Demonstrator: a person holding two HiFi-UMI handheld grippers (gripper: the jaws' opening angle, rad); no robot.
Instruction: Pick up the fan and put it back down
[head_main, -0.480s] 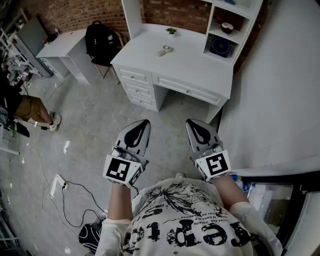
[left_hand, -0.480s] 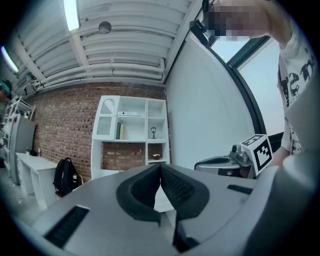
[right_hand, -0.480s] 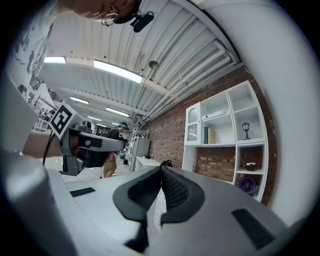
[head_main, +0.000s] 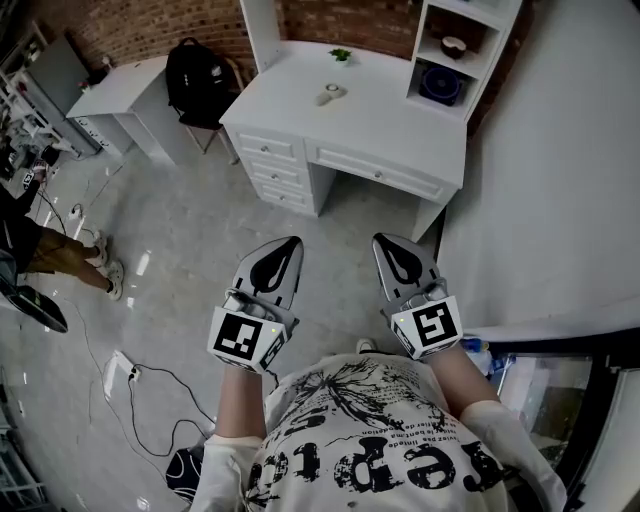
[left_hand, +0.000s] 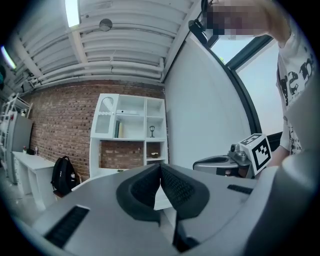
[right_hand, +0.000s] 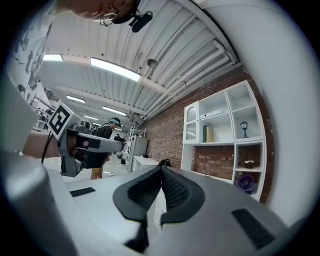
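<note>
A round dark-blue fan stands in the lower cubby of the white shelf unit on the white desk; the right gripper view shows the fan far off. A small white round-headed device lies on the desk top. My left gripper and right gripper hang level over the floor, well short of the desk. Both are shut with nothing in them, the pads meeting at the tips of the left gripper and the right gripper.
A small potted plant sits at the desk's back, a bowl in the upper cubby. A black backpack rests on a chair beside a second white table. Cables trail on the floor at left, where a person stands. A wall runs along the right.
Both grippers keep their place and stay shut. The desk sits a little higher in the head view, and the person at the left has shifted.
</note>
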